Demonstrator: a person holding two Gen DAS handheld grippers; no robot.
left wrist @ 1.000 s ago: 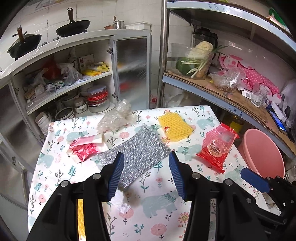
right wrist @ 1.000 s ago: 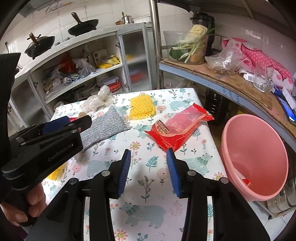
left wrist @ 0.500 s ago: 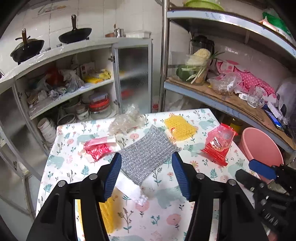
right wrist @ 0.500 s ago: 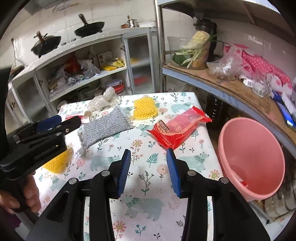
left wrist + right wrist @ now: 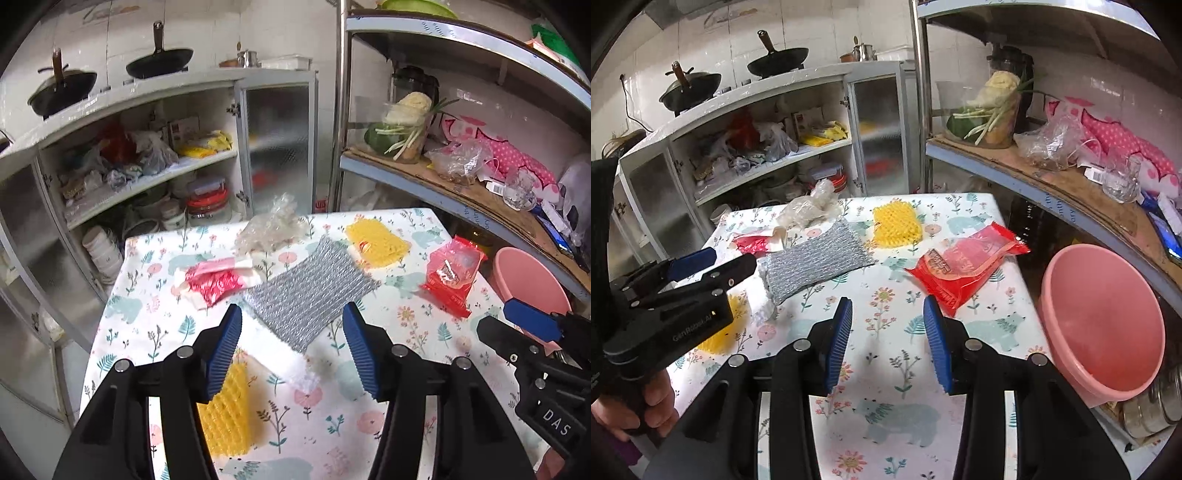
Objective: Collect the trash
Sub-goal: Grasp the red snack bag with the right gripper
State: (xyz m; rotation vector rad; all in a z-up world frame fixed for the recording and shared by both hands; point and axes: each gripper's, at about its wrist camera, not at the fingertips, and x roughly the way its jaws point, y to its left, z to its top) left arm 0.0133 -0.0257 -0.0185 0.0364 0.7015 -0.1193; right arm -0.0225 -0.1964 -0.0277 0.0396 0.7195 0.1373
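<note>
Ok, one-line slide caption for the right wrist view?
Right gripper open over floral table, red wrapper ahead, pink basin alongside.

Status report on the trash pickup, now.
Left gripper open, empty, above silver foil sheet. Right gripper open, empty, near red wrapper. Trash all on table; pink basin at right, path unobstructed.

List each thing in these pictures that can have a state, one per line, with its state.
left gripper: open, nothing between its fingers
right gripper: open, holding nothing
pink basin: upright beside the table, nearly empty
cupboard door: open
red snack bag: lying flat on the table
silver bubble wrap: lying flat, untouched
clear plastic bag: crumpled
</note>
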